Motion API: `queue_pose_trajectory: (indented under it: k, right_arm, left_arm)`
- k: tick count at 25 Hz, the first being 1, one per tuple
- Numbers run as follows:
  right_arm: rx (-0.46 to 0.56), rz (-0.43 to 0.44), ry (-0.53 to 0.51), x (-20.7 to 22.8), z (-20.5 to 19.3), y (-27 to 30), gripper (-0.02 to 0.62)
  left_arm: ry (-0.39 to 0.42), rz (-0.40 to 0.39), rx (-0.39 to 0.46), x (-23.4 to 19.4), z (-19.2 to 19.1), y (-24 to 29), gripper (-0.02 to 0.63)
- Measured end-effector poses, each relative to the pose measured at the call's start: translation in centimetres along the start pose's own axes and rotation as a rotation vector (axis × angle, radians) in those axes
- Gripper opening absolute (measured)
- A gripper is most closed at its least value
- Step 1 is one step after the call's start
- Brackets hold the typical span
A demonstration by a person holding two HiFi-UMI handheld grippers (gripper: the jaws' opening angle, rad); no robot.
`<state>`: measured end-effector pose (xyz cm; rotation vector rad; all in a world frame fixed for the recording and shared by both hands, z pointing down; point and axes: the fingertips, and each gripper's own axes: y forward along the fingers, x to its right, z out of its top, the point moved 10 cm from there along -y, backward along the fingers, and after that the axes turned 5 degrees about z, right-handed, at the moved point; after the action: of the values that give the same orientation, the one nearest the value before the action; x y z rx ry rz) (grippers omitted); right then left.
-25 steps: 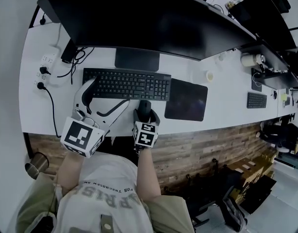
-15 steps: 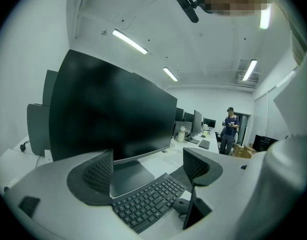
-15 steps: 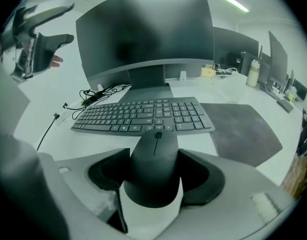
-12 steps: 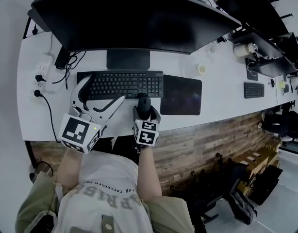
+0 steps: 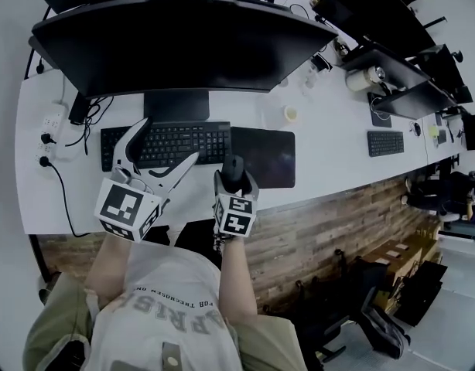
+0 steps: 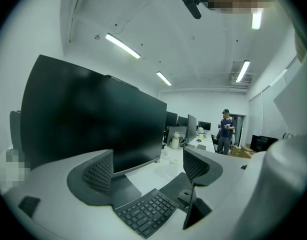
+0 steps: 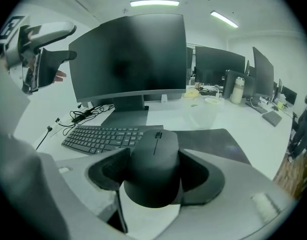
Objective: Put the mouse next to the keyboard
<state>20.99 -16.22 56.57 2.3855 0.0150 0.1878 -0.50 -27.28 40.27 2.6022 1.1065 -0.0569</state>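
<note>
**State.** The right gripper (image 7: 154,170) has its fingers clamped on the sides of the mouse (image 5: 233,167), which appears to be held clear of the bench (image 5: 330,161). In the head view the mouse lies at 4 o'clock of the keyboard (image 5: 164,144), near its right end. It overlaps the near left corner of the mouse pad (image 5: 268,154). The left gripper (image 6: 148,170) has its fingers apart with nothing between them, above the keyboard.

**Hazards.**
1. Slip: the mouse shell is rounded and smooth. A slack grip or a tilt could drop it onto the bench.
2. Misplacement: lowering toward 10 o'clock would set the mouse on the keys. Lowering toward 3 o'clock would leave it well apart from the keyboard.
3. Collision: the left gripper hangs near, at 9 o'clock of the right gripper. The two could meet.

**Inventory.**
- Mouse: one.
- Keyboards: two. The second keyboard (image 5: 384,142) is well apart at 3 o'clock.
- Mouse pad: one.
- Grippers: two.
- Monitor (image 5: 175,45) at this station: one.
</note>
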Motion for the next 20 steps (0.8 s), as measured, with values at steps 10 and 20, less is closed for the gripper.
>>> queue_pose_trajectory:
  k: [10, 20]
  right_arm:
    - [-0.006, 0.075, -0.045, 8.9, 1.9, 0.0, 0.308]
    - [-0.066, 0.157, -0.091, 15.7, 2.7, 2.7, 0.308]
  left_arm:
    - [-0.013, 0.116, 0.024, 6.2, 0.8, 4.2, 0.417]
    - [-0.038, 0.262, 0.012, 11.4, 0.1, 6.8, 0.417]
